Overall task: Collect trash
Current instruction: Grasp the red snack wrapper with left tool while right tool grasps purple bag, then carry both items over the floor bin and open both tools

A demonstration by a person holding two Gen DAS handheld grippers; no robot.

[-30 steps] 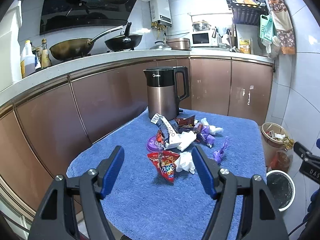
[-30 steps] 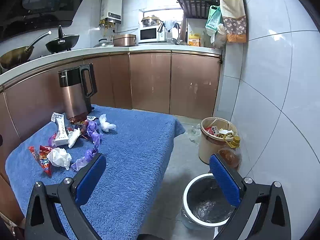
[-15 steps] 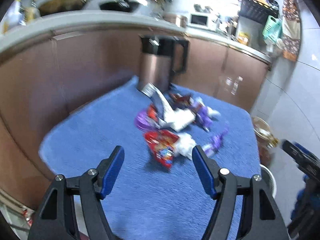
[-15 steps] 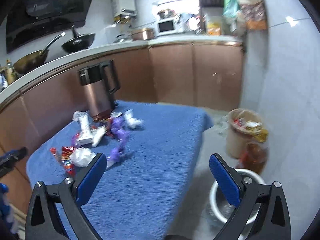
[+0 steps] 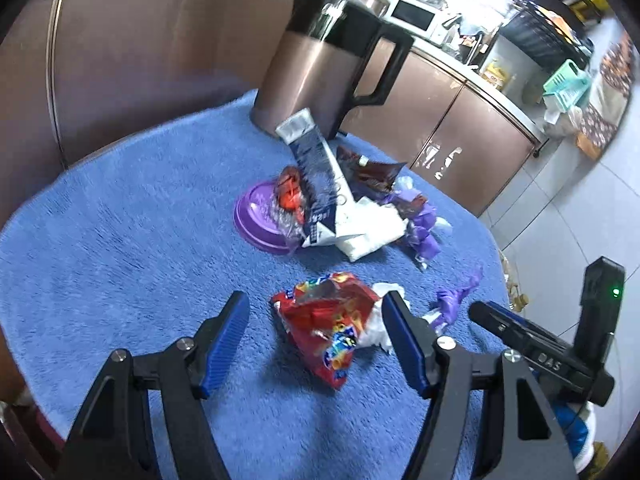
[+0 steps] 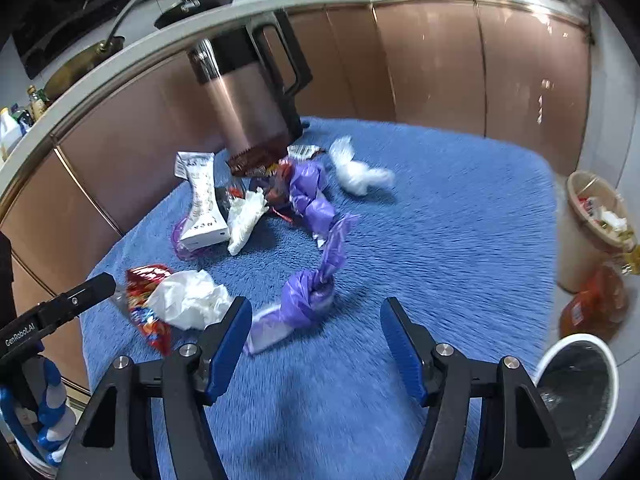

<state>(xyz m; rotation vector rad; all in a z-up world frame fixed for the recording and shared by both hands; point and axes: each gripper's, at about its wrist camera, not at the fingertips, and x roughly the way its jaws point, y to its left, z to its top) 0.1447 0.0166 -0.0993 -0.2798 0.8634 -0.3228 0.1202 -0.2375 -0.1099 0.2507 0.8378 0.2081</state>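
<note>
Both grippers tilt steeply downward. The left gripper (image 5: 316, 340) has its jaws closing, pads clear of everything. The right gripper (image 6: 316, 344) is closing too, gripping nothing.

crumpled tissue (image 5: 376, 330): partly hidden behind the left gripper's right finger (image 5: 404, 344)
white bin (image 6: 576, 396): right of the right gripper, cut by the picture's edge
kettle (image 5: 320, 68): ahead, motion-blurred

Both grippers, left gripper (image 5: 316, 340) and right gripper (image 6: 316, 344), have black frames, silver screws behind ribbed blue pads (image 5: 404, 344).
</note>
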